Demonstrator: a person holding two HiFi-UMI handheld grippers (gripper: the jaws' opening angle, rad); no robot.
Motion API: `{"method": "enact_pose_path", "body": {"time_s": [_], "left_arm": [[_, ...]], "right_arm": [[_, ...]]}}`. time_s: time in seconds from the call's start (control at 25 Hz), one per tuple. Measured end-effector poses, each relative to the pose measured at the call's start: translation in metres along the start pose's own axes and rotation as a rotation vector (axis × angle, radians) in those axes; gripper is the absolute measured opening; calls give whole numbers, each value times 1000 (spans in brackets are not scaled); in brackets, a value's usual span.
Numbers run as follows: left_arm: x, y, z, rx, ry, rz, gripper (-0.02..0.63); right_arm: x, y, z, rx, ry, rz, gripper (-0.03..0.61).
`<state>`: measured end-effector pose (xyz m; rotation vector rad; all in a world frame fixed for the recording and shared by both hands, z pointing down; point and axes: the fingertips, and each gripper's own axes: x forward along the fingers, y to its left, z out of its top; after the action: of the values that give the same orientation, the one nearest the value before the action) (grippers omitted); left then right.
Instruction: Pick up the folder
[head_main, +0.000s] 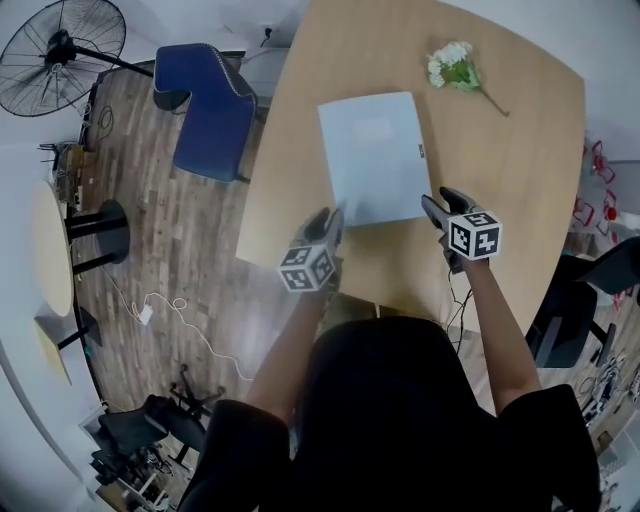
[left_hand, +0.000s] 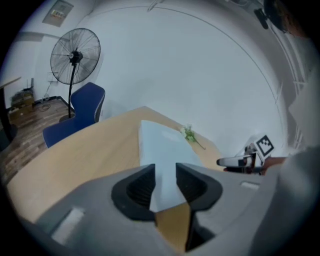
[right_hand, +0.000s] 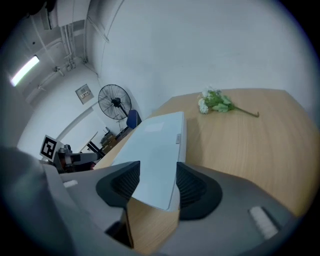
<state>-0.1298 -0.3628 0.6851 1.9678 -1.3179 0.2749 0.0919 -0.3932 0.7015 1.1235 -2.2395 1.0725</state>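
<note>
A pale blue folder (head_main: 375, 155) lies flat on the wooden table (head_main: 520, 150), its near edge toward me. My left gripper (head_main: 330, 220) sits at the folder's near left corner and my right gripper (head_main: 436, 204) at its near right corner. In the left gripper view the left gripper (left_hand: 165, 172) stands open, and the folder (left_hand: 162, 142) corner shows in the gap without the pads pressing on it. In the right gripper view the right gripper (right_hand: 157, 172) is open wider, with the folder (right_hand: 155, 142) corner between its jaws, untouched.
A sprig of white flowers (head_main: 455, 68) lies on the table beyond the folder. A blue chair (head_main: 205, 110) stands at the table's left side, with a standing fan (head_main: 60, 55) behind it. The table's near edge runs just under both grippers.
</note>
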Motion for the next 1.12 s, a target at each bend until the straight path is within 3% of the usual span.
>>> {"method": "enact_pose_path", "body": {"time_s": [0.2, 0.36, 0.56, 1.12], "left_arm": [[27, 18, -9, -167, 45, -46, 240], [47, 24, -16, -263, 103, -105, 332], [68, 17, -25, -278, 174, -154, 365], [95, 31, -50, -267, 303, -135, 376]], "right_arm": [[34, -7, -6, 56, 102, 67, 326], [57, -16, -6, 47, 128, 75, 348], [79, -17, -11, 86, 160, 108, 386], [103, -22, -23, 132, 203, 132, 431]]}}
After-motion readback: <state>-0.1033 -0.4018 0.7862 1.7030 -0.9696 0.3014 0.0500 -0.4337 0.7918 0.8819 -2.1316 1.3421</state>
